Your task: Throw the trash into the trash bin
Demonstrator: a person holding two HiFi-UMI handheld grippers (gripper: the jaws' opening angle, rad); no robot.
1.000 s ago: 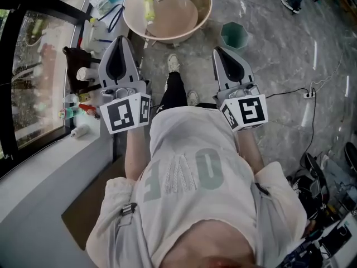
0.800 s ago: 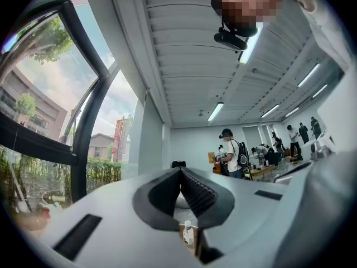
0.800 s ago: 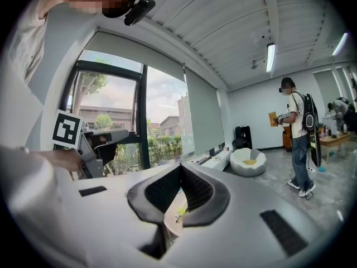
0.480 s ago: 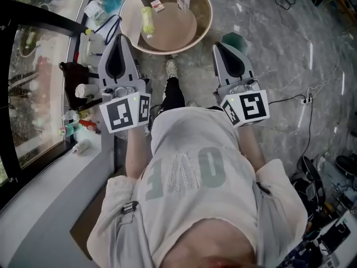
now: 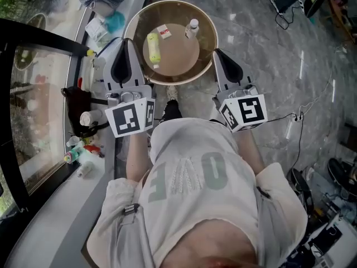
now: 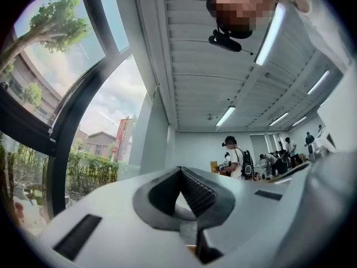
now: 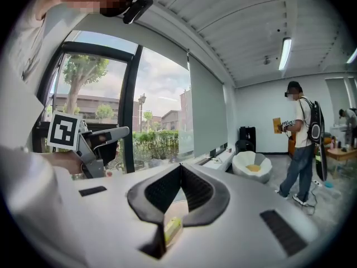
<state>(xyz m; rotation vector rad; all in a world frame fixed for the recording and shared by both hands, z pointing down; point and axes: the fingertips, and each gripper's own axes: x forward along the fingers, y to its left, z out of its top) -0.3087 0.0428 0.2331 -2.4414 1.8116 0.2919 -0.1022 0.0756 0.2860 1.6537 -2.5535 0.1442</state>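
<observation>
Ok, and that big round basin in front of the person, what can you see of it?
The round basin is wide, shallow and upright, tan-brown, with a glossy sloping wall and a flat, paler bottom. Its support is hidden. Inside, set apart, are a yellow-green bottle, a small white-and-red box and a white capped bottle. The tips of the left gripper and right gripper overlap its near rim; contact cannot be told.

Your shirt [image 5: 192,172] carries pale block letters reading "OVE" (upside down from your head camera). Left and right of the shirt, the cubes on the left gripper [image 5: 125,41] and the right gripper [image 5: 217,52] show coded squares, no words. A distant red sign [image 6: 120,135] is illegible.
</observation>
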